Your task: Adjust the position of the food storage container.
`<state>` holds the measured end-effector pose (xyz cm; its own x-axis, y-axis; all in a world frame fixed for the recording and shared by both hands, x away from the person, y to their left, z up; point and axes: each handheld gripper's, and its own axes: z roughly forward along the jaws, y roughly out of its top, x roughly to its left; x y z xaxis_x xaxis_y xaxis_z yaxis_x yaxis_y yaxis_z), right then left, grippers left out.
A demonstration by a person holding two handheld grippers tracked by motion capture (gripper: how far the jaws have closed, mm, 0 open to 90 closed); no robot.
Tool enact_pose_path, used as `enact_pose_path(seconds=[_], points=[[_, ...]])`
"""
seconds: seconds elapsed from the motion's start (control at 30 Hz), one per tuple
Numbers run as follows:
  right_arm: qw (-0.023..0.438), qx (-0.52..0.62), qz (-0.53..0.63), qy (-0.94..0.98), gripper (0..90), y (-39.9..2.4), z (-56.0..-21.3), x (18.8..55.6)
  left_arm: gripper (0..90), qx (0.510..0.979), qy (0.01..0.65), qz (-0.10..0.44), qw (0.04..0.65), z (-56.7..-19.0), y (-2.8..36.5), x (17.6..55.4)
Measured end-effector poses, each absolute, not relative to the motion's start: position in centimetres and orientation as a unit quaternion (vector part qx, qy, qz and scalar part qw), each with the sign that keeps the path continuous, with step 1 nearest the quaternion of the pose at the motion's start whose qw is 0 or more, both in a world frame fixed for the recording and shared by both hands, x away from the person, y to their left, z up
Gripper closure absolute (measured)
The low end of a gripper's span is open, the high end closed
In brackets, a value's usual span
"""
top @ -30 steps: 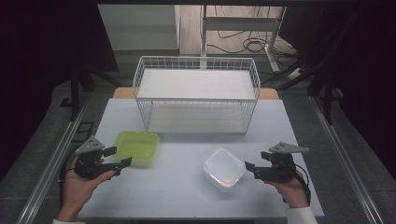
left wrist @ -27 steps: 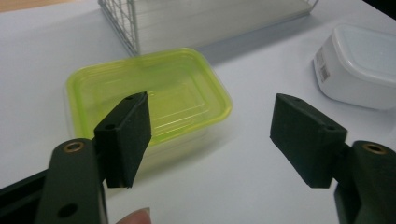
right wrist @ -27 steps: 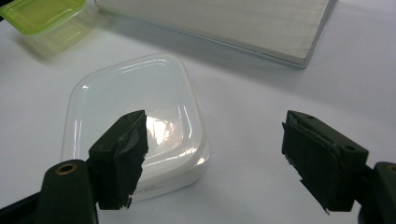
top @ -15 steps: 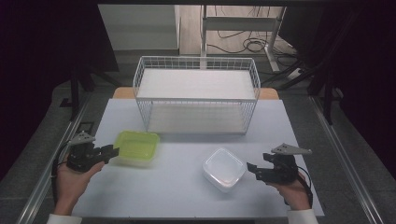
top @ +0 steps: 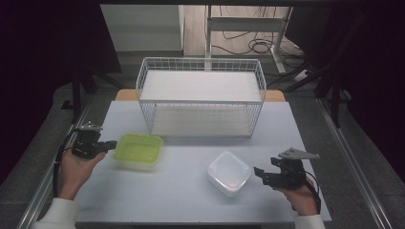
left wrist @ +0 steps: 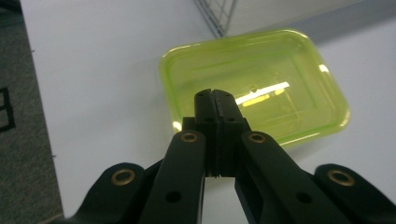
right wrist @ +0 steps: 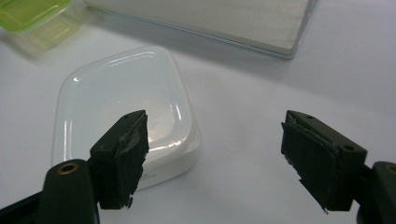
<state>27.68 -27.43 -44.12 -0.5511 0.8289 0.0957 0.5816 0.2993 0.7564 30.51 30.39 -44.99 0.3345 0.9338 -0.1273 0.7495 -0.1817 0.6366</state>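
Jaws of the left gripper (left wrist: 215,95) had just been closing and met with nothing between them, their tips just short of the green container (left wrist: 254,86), which lay directly ahead. Across the table (top: 191,205), the right gripper (right wrist: 215,158) stood wide open and empty, its left jaw over the near corner of the white container (right wrist: 123,112).

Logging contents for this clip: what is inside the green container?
The green container looks empty in the left gripper view: its clear floor shows only glare. The shut left gripper covers a strip near its closest rim, so that part stays unseen.
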Motion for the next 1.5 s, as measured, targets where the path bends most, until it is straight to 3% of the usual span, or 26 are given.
enact_pose_path(seconds=[0.57,1.5], points=[[0.173,0.469,0.380,0.778,23.5,-28.4,-44.6,27.8,89.8,0.752,0.595,0.103,0.264,-49.4,32.9,33.3],[0.180,0.464,0.368,0.785,23.6,-27.8,-44.8,27.5,89.8,0.788,0.542,0.072,0.285,-50.7,28.7,32.7]])
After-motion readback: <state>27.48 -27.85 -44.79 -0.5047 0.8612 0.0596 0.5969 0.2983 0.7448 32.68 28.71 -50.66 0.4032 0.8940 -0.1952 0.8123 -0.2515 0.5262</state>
